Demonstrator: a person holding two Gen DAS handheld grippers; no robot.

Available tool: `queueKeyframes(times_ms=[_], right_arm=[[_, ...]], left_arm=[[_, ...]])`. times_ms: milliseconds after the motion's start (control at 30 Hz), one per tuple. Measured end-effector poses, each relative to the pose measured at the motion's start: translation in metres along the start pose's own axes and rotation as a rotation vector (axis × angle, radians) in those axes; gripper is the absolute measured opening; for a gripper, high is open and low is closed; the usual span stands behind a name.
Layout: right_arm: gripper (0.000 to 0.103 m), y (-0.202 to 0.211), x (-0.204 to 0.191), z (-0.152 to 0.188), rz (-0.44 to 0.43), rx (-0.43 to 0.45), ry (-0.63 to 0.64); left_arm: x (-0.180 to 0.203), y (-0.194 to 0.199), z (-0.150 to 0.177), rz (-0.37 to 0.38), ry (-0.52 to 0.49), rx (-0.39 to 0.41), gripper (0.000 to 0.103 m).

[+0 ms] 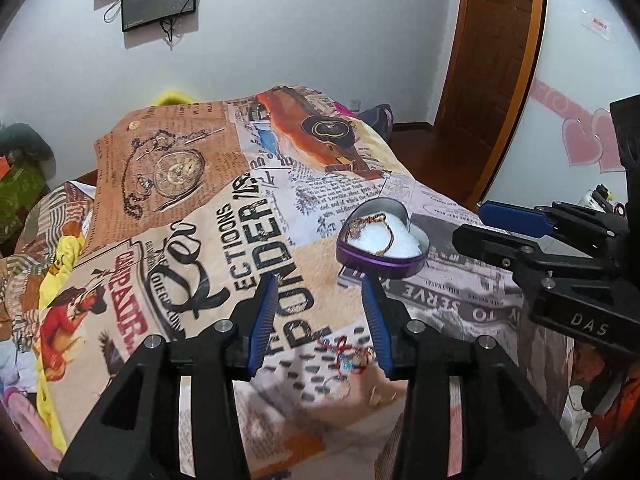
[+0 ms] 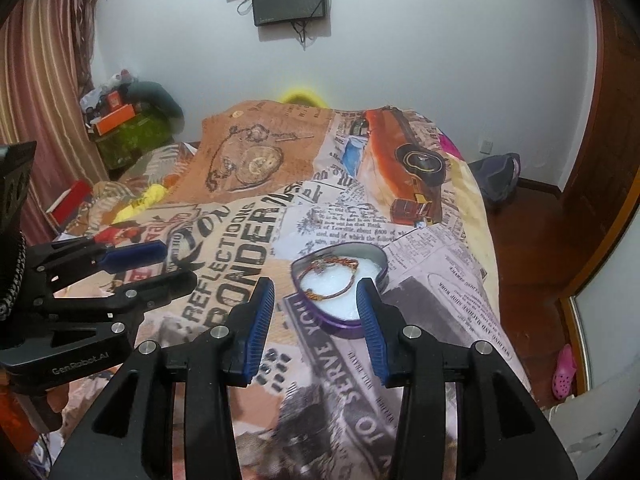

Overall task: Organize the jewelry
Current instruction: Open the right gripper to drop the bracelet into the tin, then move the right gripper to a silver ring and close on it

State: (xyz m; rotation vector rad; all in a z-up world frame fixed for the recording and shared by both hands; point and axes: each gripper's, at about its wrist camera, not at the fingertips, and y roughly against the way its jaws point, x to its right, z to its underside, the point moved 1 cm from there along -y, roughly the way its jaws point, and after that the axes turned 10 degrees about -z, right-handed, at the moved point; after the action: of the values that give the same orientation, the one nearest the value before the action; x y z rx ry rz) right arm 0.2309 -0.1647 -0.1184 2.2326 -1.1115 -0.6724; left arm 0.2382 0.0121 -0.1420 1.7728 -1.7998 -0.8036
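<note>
Jewelry pieces (image 1: 352,364), a red-and-blue beaded string with small rings, are lying loose on the printed blanket (image 1: 200,264) just under the left gripper (image 1: 320,312), whose fingers are standing spread, probably to pick them. Farther away, the heart-shaped tin (image 2: 340,280) is already holding bracelets (image 2: 332,266). The right gripper (image 2: 316,316) is also standing spread before the tin. Only the left wrist view is showing the loose pieces.

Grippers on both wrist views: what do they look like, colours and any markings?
Both match: the left gripper and the right gripper have black angular plastic frames with cut-out triangles, silver round pivot pins and ribbed blue finger pads. White lettering reads "DAS" on the right body and "GenRobot.AI" on the left. No sleeves visible.
</note>
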Motion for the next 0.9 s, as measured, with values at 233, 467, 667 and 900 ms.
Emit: queueKeyframes(times_ms=[233,467,667,900], right_arm=[[0.039,-0.002,-0.017,0.013,-0.023,-0.033,0.012],[0.039,-0.015,-0.027,0.033,-0.046,-0.096,0.006],[0.039,-0.027,-0.036,0.055,-0.086,-0.168,-0.013],[0.039,-0.046,-0.051,0.075,-0.130,-0.253,0.006]], left_arm=[[-0.017,0.006,0.025,-0.034,0.009,-0.025,0.050],[-0.032,-0.003,0.053,-0.033,0.042,-0.102,0.050],[-0.029,-0.006,0.082,-0.017,0.038,-0.151,0.050],[-0.029,-0.008,0.099,-0.016,0.033,-0.183,0.050]])
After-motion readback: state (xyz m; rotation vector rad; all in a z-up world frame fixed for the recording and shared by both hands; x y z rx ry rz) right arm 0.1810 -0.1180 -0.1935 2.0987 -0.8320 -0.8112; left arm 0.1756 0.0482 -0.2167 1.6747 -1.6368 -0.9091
